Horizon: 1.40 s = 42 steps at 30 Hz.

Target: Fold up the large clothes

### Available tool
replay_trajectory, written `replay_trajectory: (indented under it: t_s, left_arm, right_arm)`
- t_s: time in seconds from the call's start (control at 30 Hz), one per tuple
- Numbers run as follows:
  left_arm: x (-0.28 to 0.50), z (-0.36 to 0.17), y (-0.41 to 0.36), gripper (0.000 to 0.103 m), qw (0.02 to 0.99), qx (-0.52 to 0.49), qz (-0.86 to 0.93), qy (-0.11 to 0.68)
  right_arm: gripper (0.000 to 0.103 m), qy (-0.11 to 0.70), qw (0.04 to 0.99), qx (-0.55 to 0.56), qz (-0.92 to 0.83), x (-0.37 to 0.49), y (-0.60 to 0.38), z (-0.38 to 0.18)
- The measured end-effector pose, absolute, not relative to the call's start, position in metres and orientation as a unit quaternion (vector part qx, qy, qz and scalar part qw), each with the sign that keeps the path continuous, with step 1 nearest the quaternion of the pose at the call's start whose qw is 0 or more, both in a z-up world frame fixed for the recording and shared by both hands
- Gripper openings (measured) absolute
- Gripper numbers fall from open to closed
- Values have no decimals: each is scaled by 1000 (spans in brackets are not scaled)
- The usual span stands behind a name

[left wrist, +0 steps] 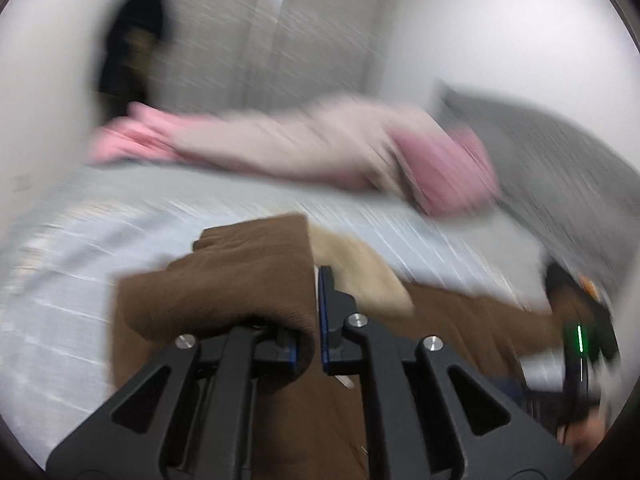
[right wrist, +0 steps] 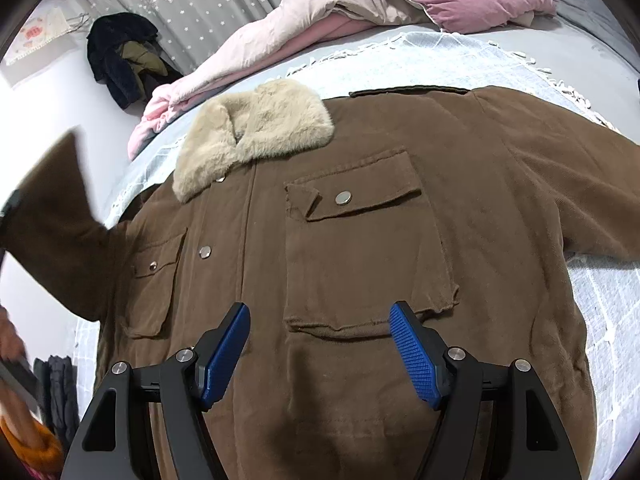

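My left gripper [left wrist: 318, 320] is clamped on the brown jacket's [right wrist: 360, 260] sleeve [left wrist: 224, 276]; right gripper [right wrist: 320, 344] hangs released over the near hem.

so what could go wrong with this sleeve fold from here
The left gripper pinches only the brown sleeve's cuff edge, so it might slip out mid-swing. The right gripper hangs open above the jacket, pinning nothing, so the jacket body may drag and bunch the fur collar.
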<state>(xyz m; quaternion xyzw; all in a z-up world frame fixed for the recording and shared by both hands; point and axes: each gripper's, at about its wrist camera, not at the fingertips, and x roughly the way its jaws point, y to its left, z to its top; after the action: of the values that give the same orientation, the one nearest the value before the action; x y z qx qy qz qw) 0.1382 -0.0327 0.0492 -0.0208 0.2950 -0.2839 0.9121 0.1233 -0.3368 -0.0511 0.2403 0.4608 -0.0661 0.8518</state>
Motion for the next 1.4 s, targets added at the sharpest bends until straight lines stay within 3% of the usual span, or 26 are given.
replay_trajectory:
  t_s: [0.03,0.13,0.17,0.23,0.3,0.5,0.77,0.93,1.03,1.2,1.4]
  left_arm:
    - [128,38,-45,34,894,-4,-314,321]
    - [114,0,-58,48,858,33,-351,374]
    - [110,-5,-55,50,857,35,-351,376]
    - [102,-6,-34,66,859,21,-348,375]
    - [99,-4,-12,73,858,-1,-355,372]
    - [110,-10,39,75,891,-20,-274,361]
    - [149,-60,81,72,896,-72,-182,400]
    - [144,-79,89,71,887,-72,-179,419]
    - [136,-72,91,71,888,-67,-177,420]
    - [137,-66,102,71,882,-109,-184,420]
    - [136,-60,102,71,880,-137,-188,415]
  right_arm:
    - [73,459,851,246,-65,124,-339,-52]
    - [73,452,848,271,-51,126,-346,-53]
    - [73,449,846,285,-45,127,-349,-54]
    - [73,440,843,309,-29,129,-354,-55]
    - [73,427,843,327,-11,134,-355,-54]
    - [73,414,863,289,35,154,-312,-44]
    - [73,450,883,58,121,204,-149,-52]
    - [71,460,885,-50,52,224,-132,-75]
    - [71,468,883,-3,20,205,-183,-64]
    - [73,458,873,121,116,164,-243,-35]
    - [74,464,860,194,81,194,-253,-28]
